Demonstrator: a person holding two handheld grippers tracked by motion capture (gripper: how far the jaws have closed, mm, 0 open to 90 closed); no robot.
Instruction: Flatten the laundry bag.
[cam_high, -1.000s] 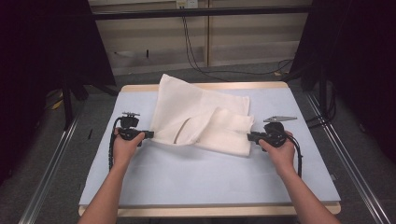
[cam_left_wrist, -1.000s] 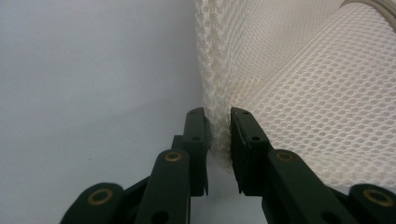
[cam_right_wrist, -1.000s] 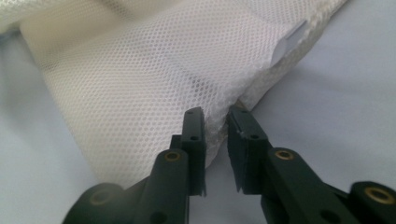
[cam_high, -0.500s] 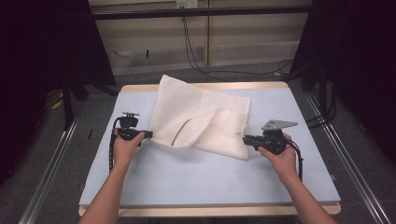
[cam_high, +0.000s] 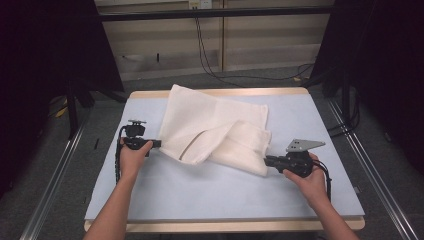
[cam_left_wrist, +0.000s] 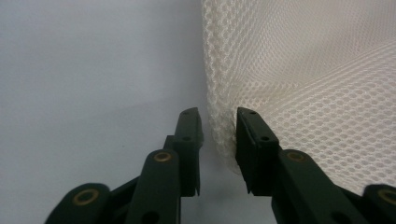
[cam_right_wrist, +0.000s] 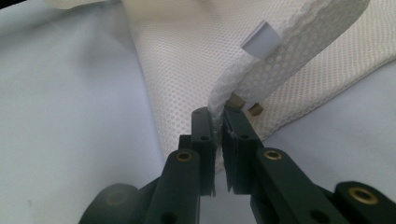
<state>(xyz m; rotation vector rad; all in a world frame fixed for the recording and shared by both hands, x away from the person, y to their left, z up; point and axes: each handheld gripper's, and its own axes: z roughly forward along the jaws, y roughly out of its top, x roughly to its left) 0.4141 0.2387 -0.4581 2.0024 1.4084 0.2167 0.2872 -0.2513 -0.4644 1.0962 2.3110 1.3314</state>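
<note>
At nine o'clock, left gripper parted, just opened, honeycomb mesh cloth edge between jaws, at four o'clock right gripper clamped on cloth hem, white tag revealed close-up.

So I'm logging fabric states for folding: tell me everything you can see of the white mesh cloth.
The white mesh cloth is a cream, honeycomb-knit fabric, loosely folded over itself in overlapping layers on the pale blue table mat. A small white tag sticks out at a lifted hem. The right gripper pinches that raised edge at the cloth's near right corner. The left gripper straddles the left edge; its jaws have just been opening, and the pads are not clearly pressing on it.
</note>
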